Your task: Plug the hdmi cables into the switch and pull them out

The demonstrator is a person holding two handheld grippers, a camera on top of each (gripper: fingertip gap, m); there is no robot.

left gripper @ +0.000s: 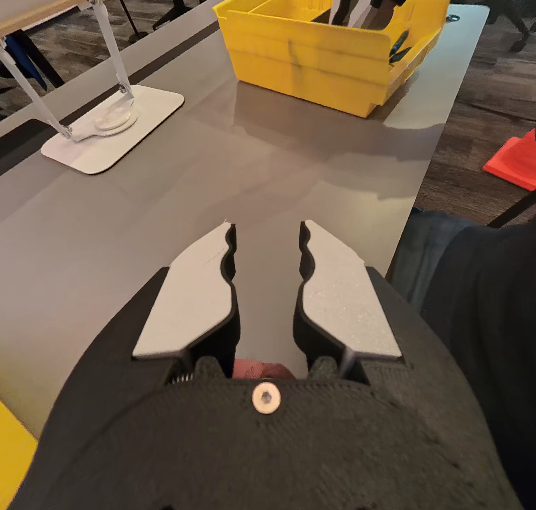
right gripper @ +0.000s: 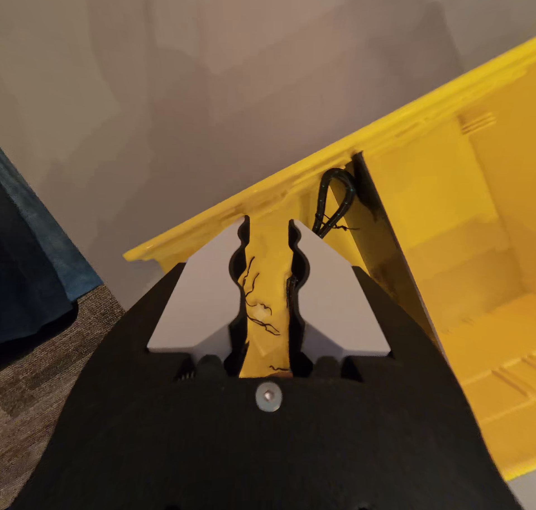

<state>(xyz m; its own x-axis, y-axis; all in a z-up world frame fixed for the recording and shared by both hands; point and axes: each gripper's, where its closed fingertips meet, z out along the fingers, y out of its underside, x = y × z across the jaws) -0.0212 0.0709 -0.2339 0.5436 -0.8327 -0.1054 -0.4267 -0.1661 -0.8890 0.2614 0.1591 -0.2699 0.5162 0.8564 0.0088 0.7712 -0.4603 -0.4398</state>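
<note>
In the left wrist view my left gripper [left gripper: 267, 224] is open and empty, low over the bare grey table [left gripper: 261, 171]. A yellow bin [left gripper: 319, 61] stands farther off on the table. In the right wrist view my right gripper [right gripper: 268, 220] is open and empty, reaching down into a compartment of the yellow bin [right gripper: 261, 194]. A looped black braided cable [right gripper: 336, 197] leans in the compartment's corner, just right of my right fingertip. Loose black threads [right gripper: 255, 302] lie on the bin floor between the fingers. No switch shows in either view.
A black divider [right gripper: 374, 223] splits the bin; the compartment to its right [right gripper: 449, 264] holds nothing visible. A white stand [left gripper: 113, 128] sits at the table's left. A person's dark clothing [left gripper: 478, 322] is at the right. Black and white shapes [left gripper: 348, 0] rise from the far bin. There is about 30 centimetres between the tips of the two grippers.
</note>
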